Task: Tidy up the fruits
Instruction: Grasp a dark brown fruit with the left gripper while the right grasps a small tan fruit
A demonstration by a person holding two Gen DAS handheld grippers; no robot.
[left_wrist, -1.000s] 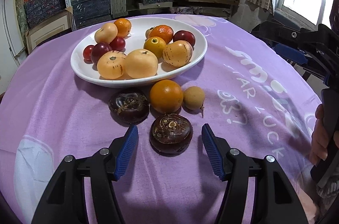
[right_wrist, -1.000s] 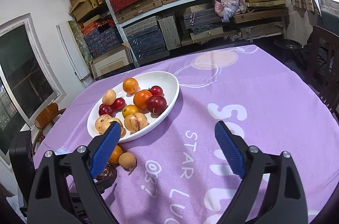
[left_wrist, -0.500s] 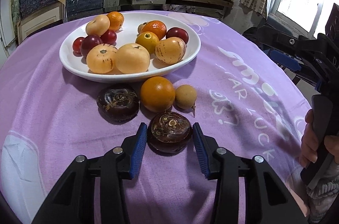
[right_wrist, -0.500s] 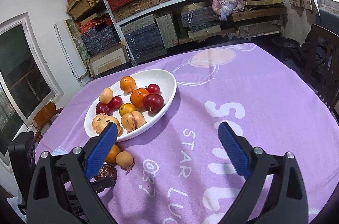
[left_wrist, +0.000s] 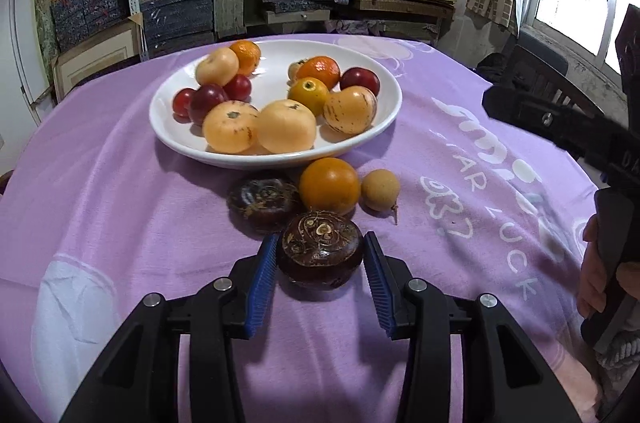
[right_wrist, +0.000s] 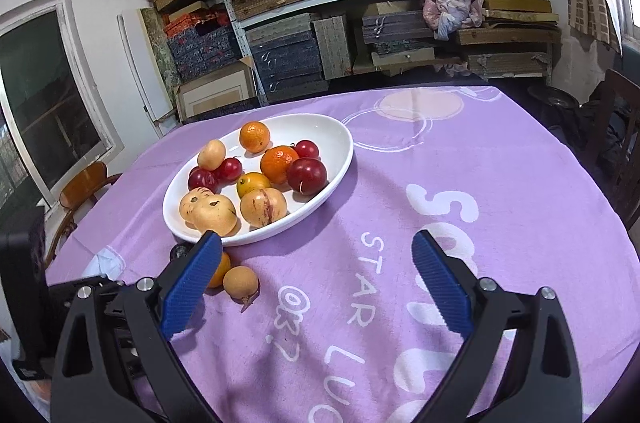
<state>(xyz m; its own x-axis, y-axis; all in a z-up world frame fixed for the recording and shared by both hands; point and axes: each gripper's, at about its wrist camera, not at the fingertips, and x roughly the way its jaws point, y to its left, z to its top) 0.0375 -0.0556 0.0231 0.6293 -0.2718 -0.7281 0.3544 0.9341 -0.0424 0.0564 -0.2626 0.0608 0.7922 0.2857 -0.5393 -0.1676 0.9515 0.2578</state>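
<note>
Left wrist view: your left tongs (left_wrist: 320, 265) are closing on the near dark brown fruit (left_wrist: 320, 249), both blue pads (left_wrist: 262, 281) touching or just about touching its flanks, so you are holding it or on the point of it. It is sitting on the purple cloth of the surface (left_wrist: 120, 191), near the surface's front edge, just shy of the white bowl (left_wrist: 384, 119). Going rightward along the cloth, a second dark fruit (left_wrist: 262, 201) is lying beside the bowl's near rim, then an orange fruit (left_wrist: 330, 185), then a small tan fruit (left_wrist: 380, 185) with a stem.

You are likely dealing with a light, hard-skinned, squat thing; its glossy skin may slip, so take it across the widest middle, not the domed top, and squeeze gently. The orange one is touching its far side, so a lift straight up seems safest.

Right wrist view: your right tongs (right_wrist: 316, 275) are gaping wide, holding nothing, hovering over the printed lettering toward the surface's right side.
</note>
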